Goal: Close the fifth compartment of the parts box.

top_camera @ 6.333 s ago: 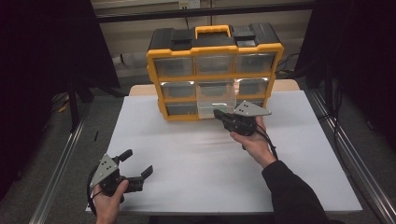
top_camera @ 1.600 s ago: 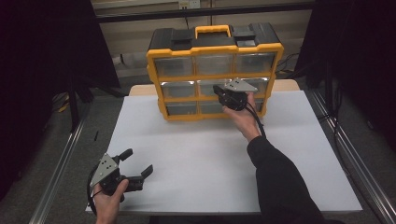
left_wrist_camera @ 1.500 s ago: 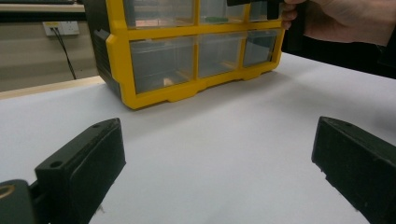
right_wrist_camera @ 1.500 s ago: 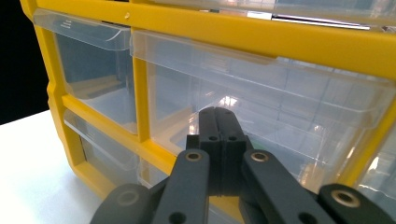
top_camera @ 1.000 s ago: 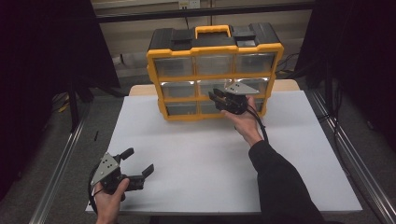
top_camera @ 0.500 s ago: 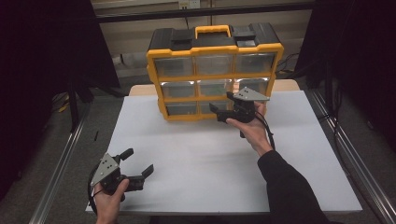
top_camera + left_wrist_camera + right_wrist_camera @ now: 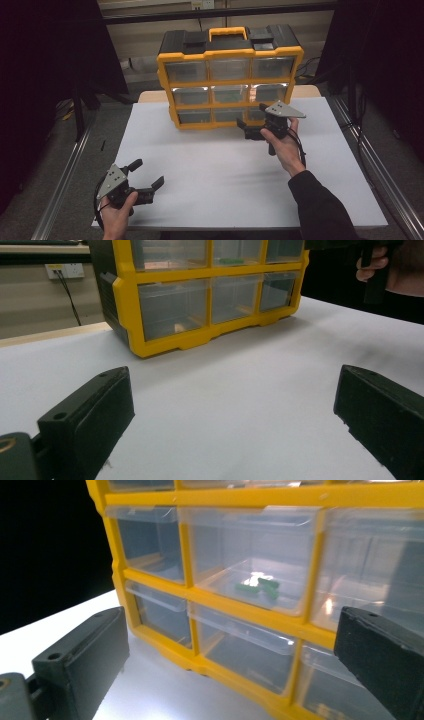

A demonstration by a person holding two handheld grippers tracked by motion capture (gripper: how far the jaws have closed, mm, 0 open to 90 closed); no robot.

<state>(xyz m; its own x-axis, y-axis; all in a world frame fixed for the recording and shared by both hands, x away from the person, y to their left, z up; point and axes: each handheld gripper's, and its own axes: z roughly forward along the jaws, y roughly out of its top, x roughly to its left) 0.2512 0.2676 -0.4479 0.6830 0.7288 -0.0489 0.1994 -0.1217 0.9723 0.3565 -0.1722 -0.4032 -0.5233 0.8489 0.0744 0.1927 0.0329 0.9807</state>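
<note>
Right claw (image 7: 251,124) just opened wide – empty, yellow drawer organizer (image 7: 230,77) just ahead, apart.

A white table (image 7: 210,165) spans the middle of the high view, its top plain and flat. At its far edge, upper centre of the frame, a yellow drawer cabinet (image 7: 230,102) with clear plastic drawers stands upright on it.
</note>
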